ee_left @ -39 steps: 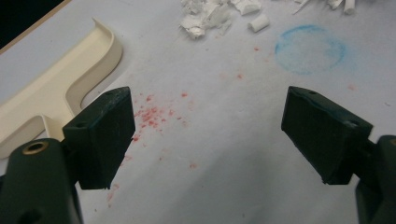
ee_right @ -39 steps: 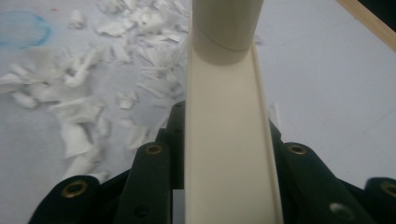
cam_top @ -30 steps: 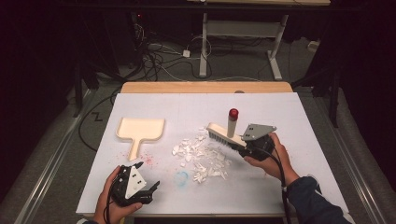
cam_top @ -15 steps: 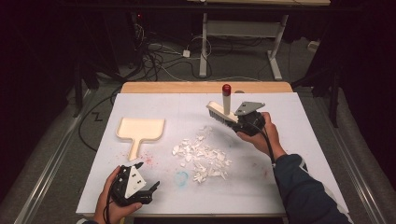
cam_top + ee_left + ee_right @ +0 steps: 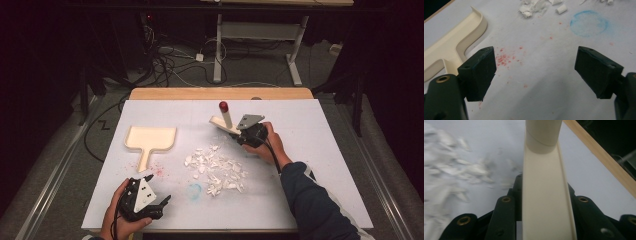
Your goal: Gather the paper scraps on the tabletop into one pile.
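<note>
A cream brush [image 5: 223,121] with a red-tipped handle points up and away, its handle raised, behind a scatter of white scraps [image 5: 215,167]. My right gripper [image 5: 237,132] is shut on the brush's flat body [image 5: 544,182], with the jaws pressed against both sides. At the left of the white table cover lies a cream dustpan [image 5: 150,139], its handle toward me. My left gripper [image 5: 163,201] rests near the front edge, open. Its jaws [image 5: 535,62] stand wide apart over bare cover, with the dustpan [image 5: 454,42] to their left and scraps [image 5: 531,7] beyond.
A faint blue ring [image 5: 194,191] and red specks [image 5: 504,58] mark the white cover [image 5: 320,150]. A wooden table edge [image 5: 220,93] runs along the back. Beyond it are cables and table legs on a dark floor.
My right gripper carried the brush from the right of the scraps to behind them, away from me and leftward, and the handle now tilts up more. The left gripper stayed put.
</note>
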A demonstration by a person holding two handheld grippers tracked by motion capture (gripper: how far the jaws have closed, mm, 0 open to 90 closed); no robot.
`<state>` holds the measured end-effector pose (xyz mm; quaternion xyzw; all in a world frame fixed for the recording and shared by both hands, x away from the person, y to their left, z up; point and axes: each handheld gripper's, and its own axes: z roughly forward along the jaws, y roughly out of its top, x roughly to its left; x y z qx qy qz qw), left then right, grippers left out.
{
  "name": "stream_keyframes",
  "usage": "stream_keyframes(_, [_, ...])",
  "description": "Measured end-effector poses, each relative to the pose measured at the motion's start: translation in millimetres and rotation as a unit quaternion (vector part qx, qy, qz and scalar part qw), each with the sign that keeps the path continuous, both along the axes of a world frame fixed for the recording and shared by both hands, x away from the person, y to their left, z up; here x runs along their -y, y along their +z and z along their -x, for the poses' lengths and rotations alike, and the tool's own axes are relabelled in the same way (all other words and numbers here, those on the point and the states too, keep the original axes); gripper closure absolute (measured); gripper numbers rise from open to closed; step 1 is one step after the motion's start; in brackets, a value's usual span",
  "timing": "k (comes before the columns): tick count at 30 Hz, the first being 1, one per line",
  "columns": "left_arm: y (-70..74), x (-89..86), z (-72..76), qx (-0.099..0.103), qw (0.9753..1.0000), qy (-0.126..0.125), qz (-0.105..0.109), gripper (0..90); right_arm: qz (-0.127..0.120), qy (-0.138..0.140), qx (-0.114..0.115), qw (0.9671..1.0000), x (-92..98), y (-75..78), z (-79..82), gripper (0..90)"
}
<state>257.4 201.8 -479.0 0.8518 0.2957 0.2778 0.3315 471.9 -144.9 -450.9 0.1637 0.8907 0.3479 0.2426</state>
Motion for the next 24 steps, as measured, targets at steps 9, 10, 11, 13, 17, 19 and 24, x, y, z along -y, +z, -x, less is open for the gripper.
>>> stream_keyframes(9, [0.6,0.4,2.5,0.002,1.0000,-0.002,0.000,16.5,0.001,0.134,-0.015,0.9909,-14.6,-0.6,45.9,68.9])
stream_keyframes(10, [0.9,0.4,2.9,0.002,1.0000,-0.002,0.000,16.5,-0.004,0.146,-0.022,0.9890,-12.8,0.5,50.9,68.9])
stream_keyframes(11, [1.1,0.6,3.2,0.003,1.0000,-0.002,0.000,16.4,-0.006,0.156,-0.025,0.9874,-11.1,1.7,55.3,69.0])
stream_keyframes(13, [1.5,0.8,3.6,0.003,1.0000,-0.004,-0.001,16.5,-0.009,0.166,-0.025,0.9857,-7.1,4.8,63.5,69.1])
stream_keyframes(17, [1.5,1.9,3.8,0.004,1.0000,-0.003,0.000,16.4,-0.023,0.155,-0.014,0.9875,0.6,11.6,72.9,69.1])
stream_keyframes(19, [2.2,1.9,4.0,0.004,1.0000,-0.005,-0.004,16.4,-0.038,0.144,-0.010,0.9888,5.1,17.3,75.3,69.1])
stream_keyframes(24, [1.8,2.9,4.6,0.003,1.0000,-0.006,-0.004,16.5,-0.069,0.093,-0.002,0.9933,18.9,34.5,80.7,69.0])
